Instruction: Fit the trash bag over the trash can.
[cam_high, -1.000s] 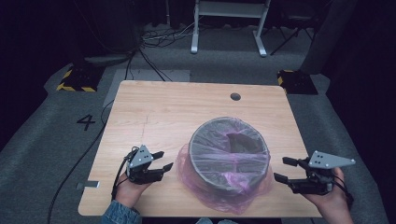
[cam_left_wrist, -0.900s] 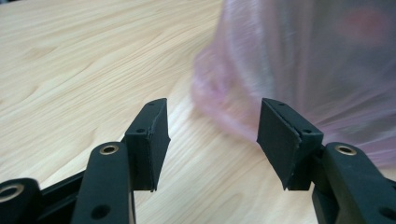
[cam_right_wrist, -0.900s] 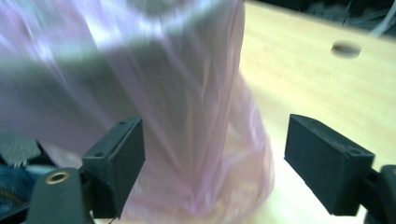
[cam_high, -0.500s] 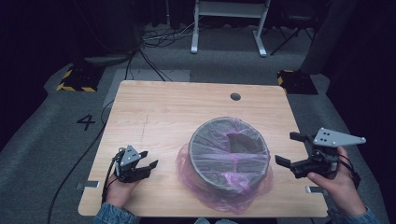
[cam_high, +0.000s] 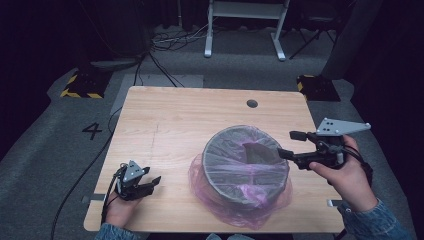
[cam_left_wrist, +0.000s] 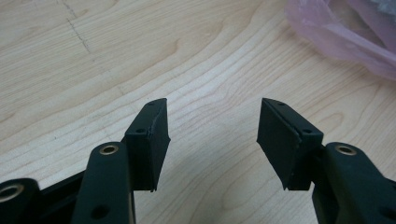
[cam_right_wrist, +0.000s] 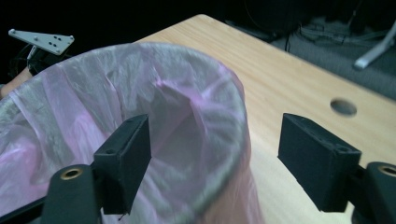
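Hovering at the bin's (cam_high: 246, 165) right rim, the right gripper (cam_high: 291, 145) is nearer, jaws just narrowed yet open, empty; pink liner (cam_right_wrist: 140, 116) below-left; left gripper (cam_high: 150, 182) gapes empty near the table's (cam_high: 185, 115) front-left corner.

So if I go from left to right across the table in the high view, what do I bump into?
Left tool, jaws open over bare table → pink bag skirt around the bin → round grey bin lined with that bag → right tool, jaws open at the bin's right rim.

Light wooden table (cam_high: 175, 125), pink-bagged round bin (cam_high: 246, 165) standing on it
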